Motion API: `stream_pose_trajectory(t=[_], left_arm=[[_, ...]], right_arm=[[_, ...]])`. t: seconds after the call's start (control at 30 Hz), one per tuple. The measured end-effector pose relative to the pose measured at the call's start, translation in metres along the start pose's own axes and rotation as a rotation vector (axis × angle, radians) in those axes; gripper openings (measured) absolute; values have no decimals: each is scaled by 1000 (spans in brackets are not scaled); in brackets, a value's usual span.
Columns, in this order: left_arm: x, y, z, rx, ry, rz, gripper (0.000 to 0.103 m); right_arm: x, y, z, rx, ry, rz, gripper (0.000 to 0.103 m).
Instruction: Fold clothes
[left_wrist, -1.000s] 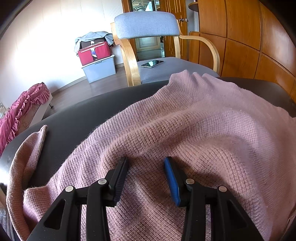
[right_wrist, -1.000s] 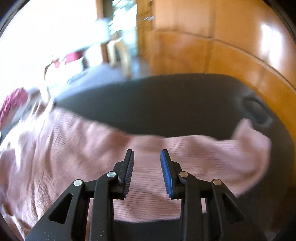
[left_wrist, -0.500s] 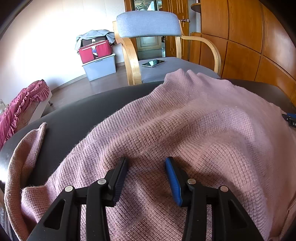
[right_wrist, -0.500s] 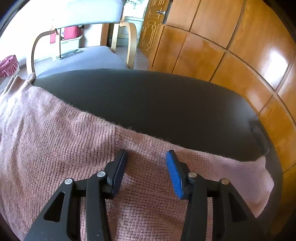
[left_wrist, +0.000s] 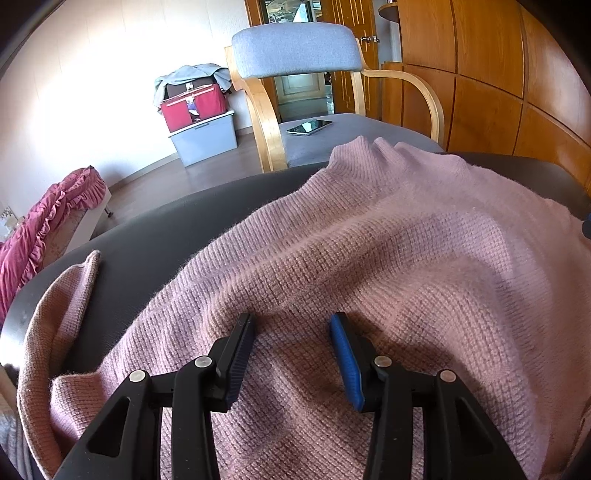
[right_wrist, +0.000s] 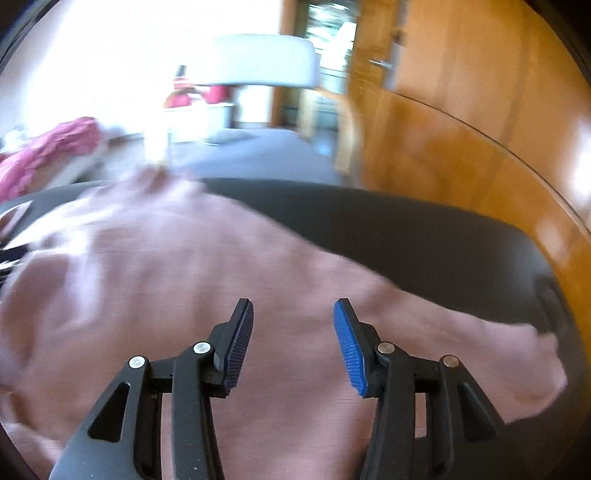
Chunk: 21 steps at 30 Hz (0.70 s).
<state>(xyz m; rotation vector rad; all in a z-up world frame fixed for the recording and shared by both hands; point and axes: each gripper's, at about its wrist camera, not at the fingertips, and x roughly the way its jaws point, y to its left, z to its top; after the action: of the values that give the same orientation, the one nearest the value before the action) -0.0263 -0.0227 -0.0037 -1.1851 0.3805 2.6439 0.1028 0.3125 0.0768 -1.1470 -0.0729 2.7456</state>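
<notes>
The left gripper (left_wrist: 291, 332) stands with its jaws wide apart and empty, its tips low over a raised ridge in the pink sweater (left_wrist: 388, 258), though whether they touch the knit cannot be told. The sweater lies spread on the dark table (left_wrist: 166, 229), running away from this gripper toward the collar (left_wrist: 365, 147) at the far edge; one sleeve (left_wrist: 70, 288) trails off to the left, doubling back along the table's near rim. The right gripper (right_wrist: 293, 325) is also wide open and holds nothing, hanging above the cloth in a blurred view where the other sleeve (right_wrist: 517, 354) stretches out to the right, its cuff near the table's end. So the garment's body runs fore and aft while the sleeves lie crosswise, each nearer its own gripper; the coming fold probably turns on taking a sleeve and carrying it inward. Beyond the table stands a wooden armchair (left_wrist: 295, 48) with a phone (left_wrist: 309, 127) on its seat, and farther off a grey bin (left_wrist: 207, 138) topped by a red bag (left_wrist: 194, 109) holding items too small to name.
</notes>
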Motion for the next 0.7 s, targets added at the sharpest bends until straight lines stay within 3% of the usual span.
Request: stream_pose_trajectory(t=[0.1,0.37,0.47,0.53,0.6,0.7], left_arm=[[0,-3,1,12,-2,17,46],[1,-5,3,-3,6,1,46],[-1,-1,4,-9,16,-17,46],[-7,4,4,-16,23,-23,46],[-13,12,0,-28,21,-4,45],[-20,31,-10,-48,36,52,45]], right_arm=[[-6,35,3,-71,2,58,49],[-24,98,-11,-99,125,375,49],[-26,117,-27,-194,180,392,49],[-21,123,-43,-256,229,359,49],[-30,120,-53,-261,173,359,53],[-42,113,-60,-250,164,360,54]])
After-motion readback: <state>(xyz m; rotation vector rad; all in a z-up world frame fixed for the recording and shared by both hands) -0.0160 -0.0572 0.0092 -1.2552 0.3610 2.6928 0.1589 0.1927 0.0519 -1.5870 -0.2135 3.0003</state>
